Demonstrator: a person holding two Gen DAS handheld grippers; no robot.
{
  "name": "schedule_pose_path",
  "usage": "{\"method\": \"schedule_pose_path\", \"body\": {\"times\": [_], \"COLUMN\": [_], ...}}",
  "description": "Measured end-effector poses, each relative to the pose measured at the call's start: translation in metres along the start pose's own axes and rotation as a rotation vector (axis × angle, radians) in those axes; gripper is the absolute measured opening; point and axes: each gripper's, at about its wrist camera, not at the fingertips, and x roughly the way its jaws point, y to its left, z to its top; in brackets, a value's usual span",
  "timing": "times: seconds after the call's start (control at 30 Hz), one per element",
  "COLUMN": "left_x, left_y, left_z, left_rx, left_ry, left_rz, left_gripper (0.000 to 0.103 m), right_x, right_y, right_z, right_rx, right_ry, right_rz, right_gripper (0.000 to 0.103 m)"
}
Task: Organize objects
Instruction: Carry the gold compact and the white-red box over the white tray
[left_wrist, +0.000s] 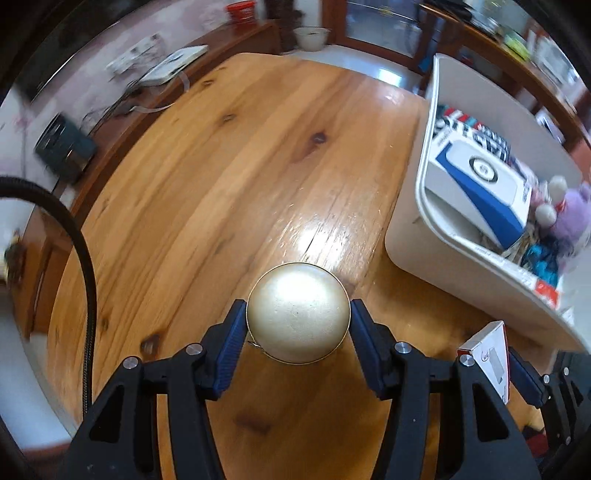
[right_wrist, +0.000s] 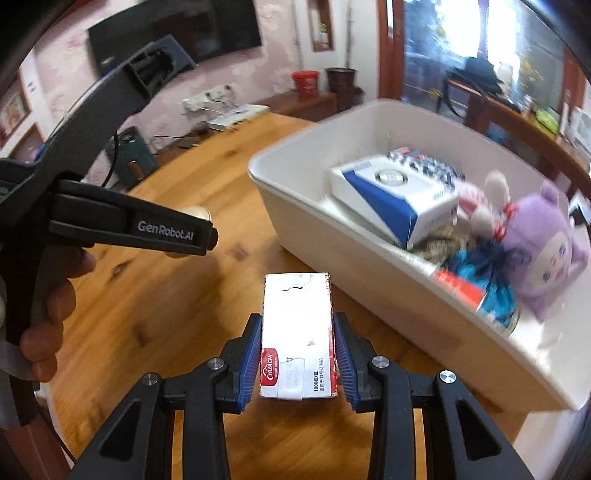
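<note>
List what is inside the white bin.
In the bin: a blue-white box, a purple plush, a pale plush, a patterned box. Anything beneath them is hidden.

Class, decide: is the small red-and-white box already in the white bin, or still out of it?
Out. The right gripper clamps the red-and-white box above the wooden table, beside the white bin.

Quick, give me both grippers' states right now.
Left gripper: closed on the round pale-gold metal tin.
Right gripper: closed on the small white cardboard box with a red label.
</note>
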Motion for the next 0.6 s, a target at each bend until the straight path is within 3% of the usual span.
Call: {"method": "schedule_pose_path", "body": {"times": [0.2,0.6], "left_x": [-0.040,-0.110], "left_y": [-0.009,-0.043], "left_z": [-0.011,-0.019], "left_rx": [-0.130,-0.430], "left_ry": [0.024,-0.032], "left_rz": [0.107,0.091], "left_gripper": [0.059,0.059], "right_x": [-0.035,-0.084], "right_y": [-0.020,-0.069], "right_z": [0.032,0.103], "right_rx": [-0.075,-0.194], "right_ry": [-0.028,-0.072], "right_rz": [0.079,0.131], "right_gripper": [0.038,0.038]}}
